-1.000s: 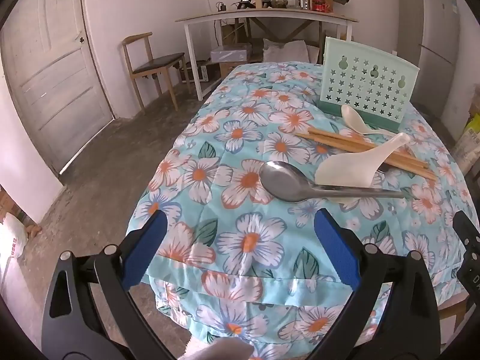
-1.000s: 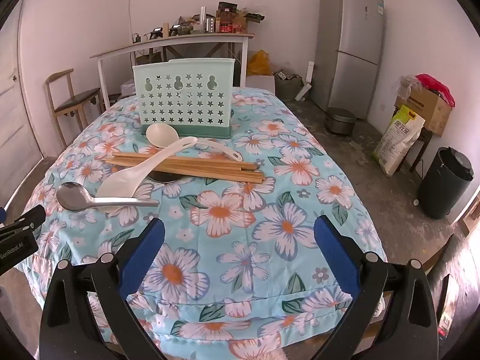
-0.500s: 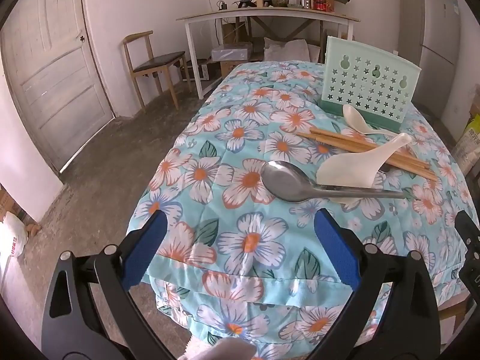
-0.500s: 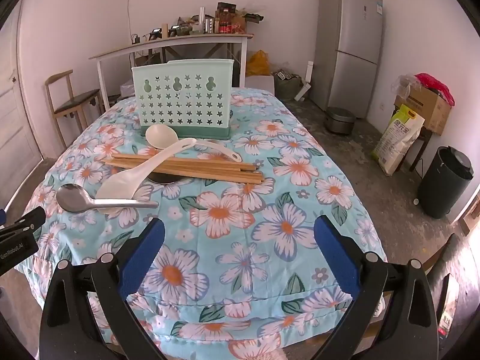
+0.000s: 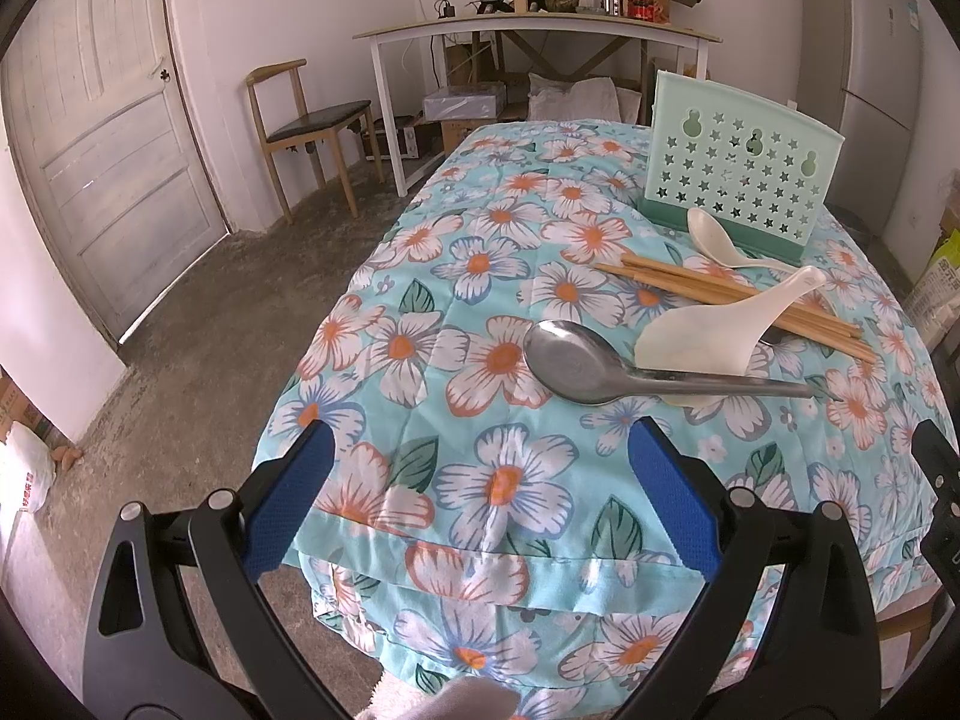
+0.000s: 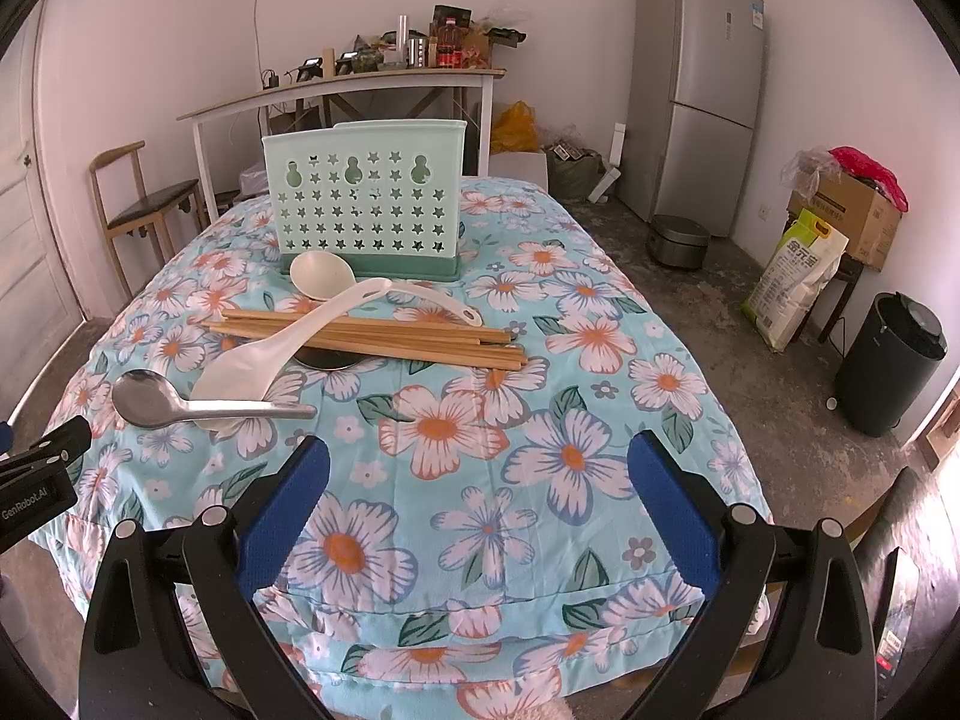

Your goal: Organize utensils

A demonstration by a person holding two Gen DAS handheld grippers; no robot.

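Hovering wide open and empty over the near edge of the floral tablecloth [image 6: 480, 420] — left gripper [image 5: 480, 474] and right gripper [image 6: 480, 480] alike; lying ahead — metal spoon [image 5: 576, 360], white rice paddle [image 5: 708, 336], chopsticks [image 6: 384, 336] and ladle [image 6: 324, 273] before the green holder [image 6: 366, 204].

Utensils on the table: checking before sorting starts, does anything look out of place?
Yes. The chopsticks, rice paddle, metal spoon and white ladle lie overlapping on the tablecloth, none in the green holder.
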